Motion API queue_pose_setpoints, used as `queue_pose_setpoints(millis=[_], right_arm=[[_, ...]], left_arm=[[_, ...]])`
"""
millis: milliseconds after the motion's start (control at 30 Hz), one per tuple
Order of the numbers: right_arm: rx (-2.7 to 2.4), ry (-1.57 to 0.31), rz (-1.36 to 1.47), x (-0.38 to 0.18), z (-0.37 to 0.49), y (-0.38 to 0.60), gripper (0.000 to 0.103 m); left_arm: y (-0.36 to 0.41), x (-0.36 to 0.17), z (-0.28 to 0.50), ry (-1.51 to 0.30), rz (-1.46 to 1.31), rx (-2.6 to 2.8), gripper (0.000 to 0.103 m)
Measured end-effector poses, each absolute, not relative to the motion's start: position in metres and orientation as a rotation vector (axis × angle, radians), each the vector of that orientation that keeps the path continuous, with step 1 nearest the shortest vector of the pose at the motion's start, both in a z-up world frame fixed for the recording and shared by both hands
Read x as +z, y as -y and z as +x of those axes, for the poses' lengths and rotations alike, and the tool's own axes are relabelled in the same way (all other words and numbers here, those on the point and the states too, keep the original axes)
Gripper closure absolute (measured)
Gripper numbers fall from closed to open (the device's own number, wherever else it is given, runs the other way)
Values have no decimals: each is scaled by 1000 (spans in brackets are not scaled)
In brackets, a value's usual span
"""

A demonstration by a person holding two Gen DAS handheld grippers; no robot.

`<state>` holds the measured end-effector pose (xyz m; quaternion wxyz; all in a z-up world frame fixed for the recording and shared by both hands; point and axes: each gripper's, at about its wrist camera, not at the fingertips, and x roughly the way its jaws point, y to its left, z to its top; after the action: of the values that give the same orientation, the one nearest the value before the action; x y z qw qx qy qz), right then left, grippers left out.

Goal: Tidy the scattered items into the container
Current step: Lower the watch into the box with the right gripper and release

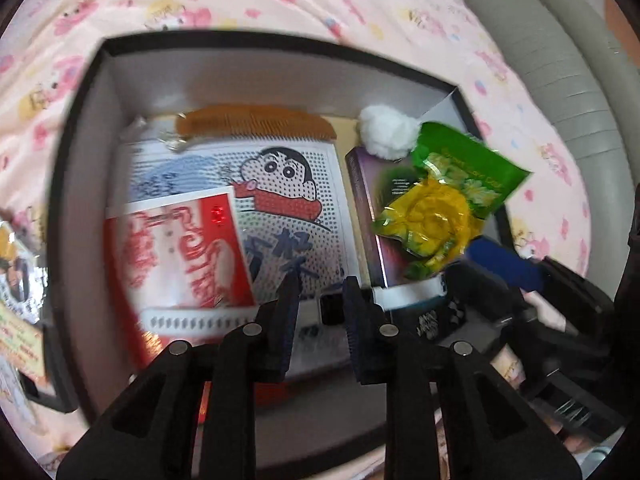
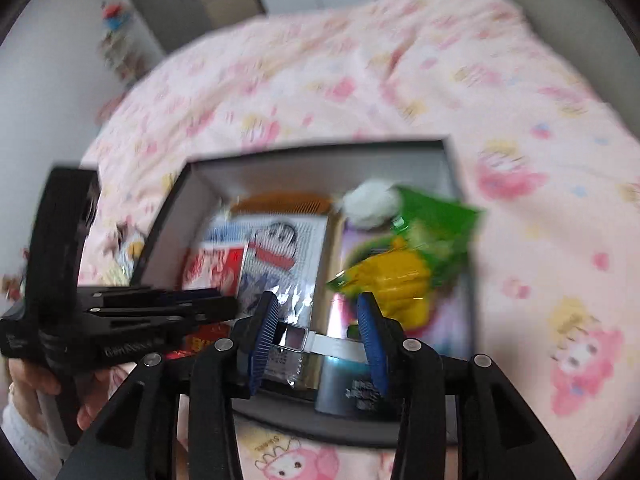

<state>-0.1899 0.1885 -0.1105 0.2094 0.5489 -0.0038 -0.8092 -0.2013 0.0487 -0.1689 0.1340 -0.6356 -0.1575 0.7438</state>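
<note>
A black box (image 1: 280, 46) with white walls sits on the pink bedsheet. Inside lie a cartoon-printed packet (image 1: 280, 200), a red packet (image 1: 176, 248), a brown comb (image 1: 256, 124), a cotton ball (image 1: 386, 132), a purple box (image 1: 364, 200) and a white-strapped watch (image 2: 294, 336). A green and yellow snack packet (image 1: 440, 208) lies tilted over the purple box, blurred. My left gripper (image 1: 322, 286) hovers over the box's near side, open and empty. My right gripper (image 2: 318, 304) is open above the watch, its pads touching nothing, the snack packet (image 2: 400, 264) just beyond its right finger.
A printed foil packet (image 1: 16, 280) lies on the sheet outside the box's left wall. A grey-blue can (image 2: 344, 380) stands at the box's near wall. A hand (image 2: 40, 384) holds the left gripper (image 2: 192, 304). A grey padded edge (image 1: 560, 60) borders the bed.
</note>
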Motion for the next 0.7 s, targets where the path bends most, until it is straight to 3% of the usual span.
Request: queue_pose_setpoints(millis=[367, 533, 700], right_arm=[[-2071, 126, 1737, -174, -194, -194, 67], [-2097, 151, 1732, -168, -177, -201, 68], [-2363, 12, 1588, -125, -150, -200, 67]], left_arm=[[-52, -189, -192, 485, -1926, 2068, 82], [-52, -185, -177, 507, -1897, 2043, 82], [-55, -142, -150, 412, -1735, 2197, 75]])
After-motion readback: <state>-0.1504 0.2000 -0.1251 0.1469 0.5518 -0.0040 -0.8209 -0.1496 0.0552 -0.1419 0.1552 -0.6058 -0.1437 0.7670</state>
